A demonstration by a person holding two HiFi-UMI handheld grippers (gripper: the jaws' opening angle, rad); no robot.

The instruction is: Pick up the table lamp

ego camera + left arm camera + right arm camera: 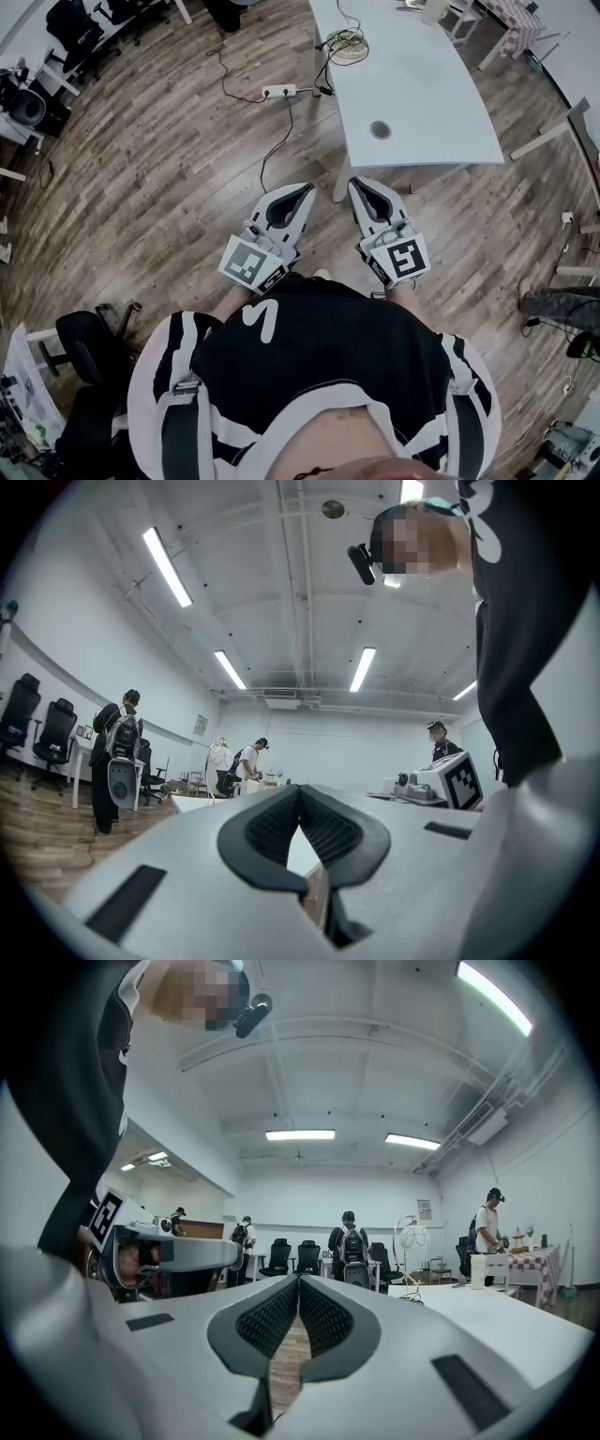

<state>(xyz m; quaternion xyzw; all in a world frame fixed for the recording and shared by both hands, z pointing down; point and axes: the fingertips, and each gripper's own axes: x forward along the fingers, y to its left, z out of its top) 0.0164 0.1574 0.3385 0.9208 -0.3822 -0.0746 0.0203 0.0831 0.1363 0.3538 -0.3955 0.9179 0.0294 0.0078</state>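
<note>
The left gripper (302,193) and right gripper (362,187) are being held pressed together and empty just short of the table's (422,103) near end, while the lamp (413,1235) is being left untouched toward the table's far end, so reaching, gripping and lifting are all judged outstanding.

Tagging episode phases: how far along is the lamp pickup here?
Done: nothing visible. The table lamp stands untouched at the far end of the white table. In hand: nothing; the left gripper and right gripper are shut and empty, far from the lamp. Left: approach, grasp, lift.
</note>
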